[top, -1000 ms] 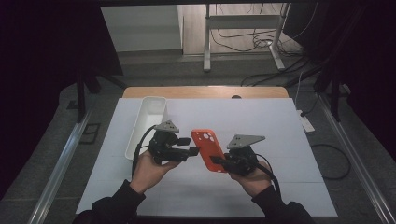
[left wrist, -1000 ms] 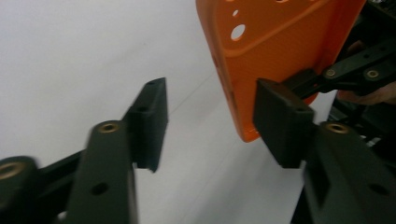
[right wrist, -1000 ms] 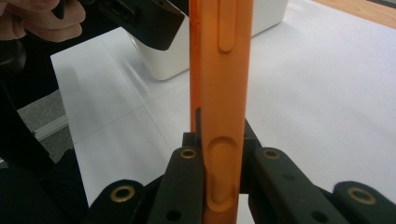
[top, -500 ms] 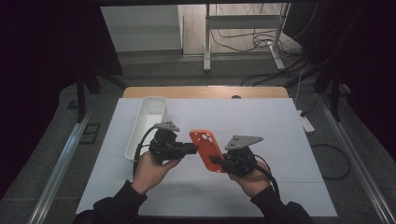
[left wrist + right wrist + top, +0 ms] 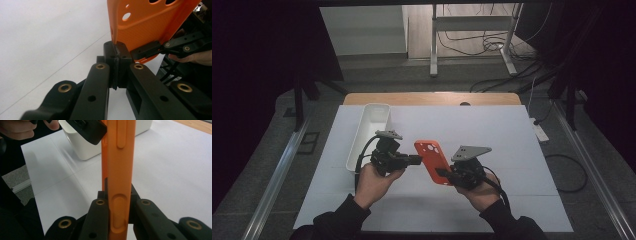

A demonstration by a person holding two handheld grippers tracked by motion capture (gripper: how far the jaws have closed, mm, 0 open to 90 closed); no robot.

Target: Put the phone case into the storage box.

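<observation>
An orange phone case (image 5: 431,157) hangs above the white table (image 5: 512,135), held between both grippers. My right gripper (image 5: 443,173) is shut on its lower end; in the right gripper view the case (image 5: 120,157) stands edge-on between the jaws of that gripper (image 5: 117,195). My left gripper (image 5: 417,160) has just been closing and now pinches the case's left edge. In the left gripper view the left gripper (image 5: 116,53) is pressed together on the thin rim of the case (image 5: 147,22), and the right gripper (image 5: 147,51) clamps the case from the right.
A long white bin (image 5: 371,131) lies on the table left of the left hand, also behind the case as the bin (image 5: 85,147). A wooden table edge (image 5: 432,98) runs along the back. Cables and metal stand legs (image 5: 472,45) are on the floor beyond.
The left gripper's jaws have come together on the case's left edge. Both hands and the case stay in nearly the same place.
</observation>
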